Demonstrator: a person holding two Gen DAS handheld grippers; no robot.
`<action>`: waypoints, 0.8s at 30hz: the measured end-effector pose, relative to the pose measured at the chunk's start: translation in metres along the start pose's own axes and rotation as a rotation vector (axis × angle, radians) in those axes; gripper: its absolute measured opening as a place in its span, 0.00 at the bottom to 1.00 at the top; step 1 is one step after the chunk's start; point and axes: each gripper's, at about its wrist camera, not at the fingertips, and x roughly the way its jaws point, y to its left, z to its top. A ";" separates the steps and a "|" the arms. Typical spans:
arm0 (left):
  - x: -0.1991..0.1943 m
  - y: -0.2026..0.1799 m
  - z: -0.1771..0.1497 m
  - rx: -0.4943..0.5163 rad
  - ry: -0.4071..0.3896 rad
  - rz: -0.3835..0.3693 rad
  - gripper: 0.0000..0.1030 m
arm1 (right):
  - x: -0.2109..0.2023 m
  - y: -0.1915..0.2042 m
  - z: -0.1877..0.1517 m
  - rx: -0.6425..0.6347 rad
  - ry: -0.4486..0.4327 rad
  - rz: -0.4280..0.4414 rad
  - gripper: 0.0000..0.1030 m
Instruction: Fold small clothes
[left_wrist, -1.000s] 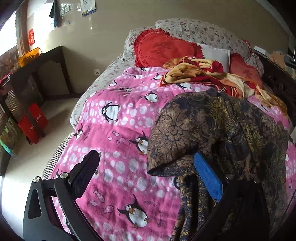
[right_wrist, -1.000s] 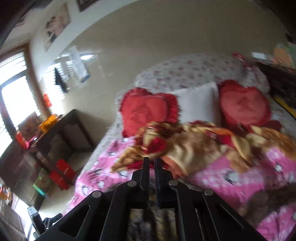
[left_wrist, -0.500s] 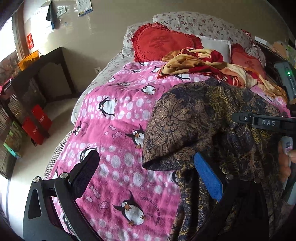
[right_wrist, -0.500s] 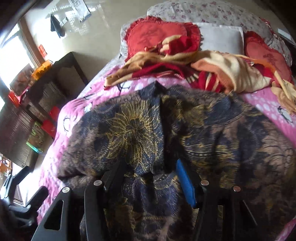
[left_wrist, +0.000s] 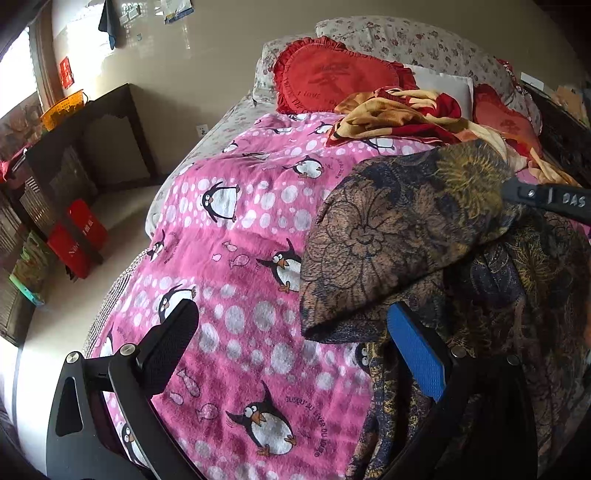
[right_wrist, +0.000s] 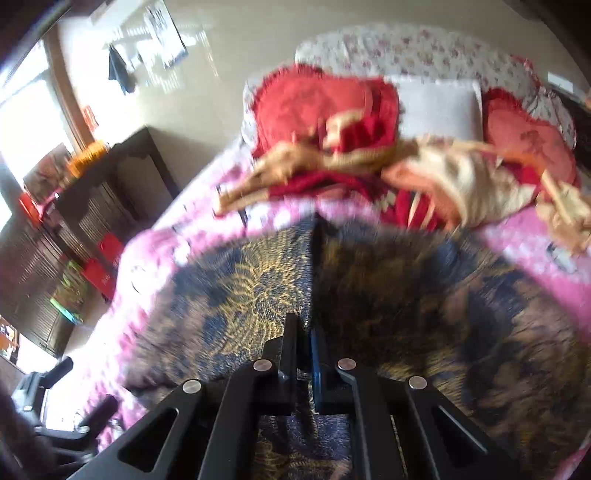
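Left wrist view: the left gripper (left_wrist: 291, 354) hangs over a pink penguin blanket (left_wrist: 236, 236) on a bed, its two fingers spread wide with nothing between them. The dark flowered garment (left_wrist: 399, 236) lies to the right of those fingers. Its near edge brushes the blue pad (left_wrist: 415, 354) of the right-hand finger, while the black pad on the other side sits over bare blanket. A fold of the garment is lifted up and toward the right, where the tip of the right gripper (left_wrist: 546, 199) pinches it. The raised fold slopes from low at the left to high at the right.

Right wrist view: the picture is blurred. The right gripper (right_wrist: 304, 354) has its fingers pressed together on the garment (right_wrist: 424, 314), with a ridge of cloth running straight away from them toward the red pillows (right_wrist: 321, 107). The garment spreads to both sides below.

The right gripper already has the cloth; the left one is nearer the loose lower edge and would have to shift to its right to catch it.
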 end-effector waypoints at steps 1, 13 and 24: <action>0.001 0.000 0.000 -0.002 0.002 -0.001 1.00 | -0.007 -0.001 0.004 0.001 -0.013 0.003 0.05; 0.004 -0.015 -0.009 0.022 0.025 -0.015 1.00 | -0.117 -0.060 0.018 0.051 -0.177 -0.121 0.05; 0.028 -0.033 -0.026 0.061 0.091 0.001 1.00 | -0.111 -0.164 -0.036 0.188 0.070 -0.471 0.06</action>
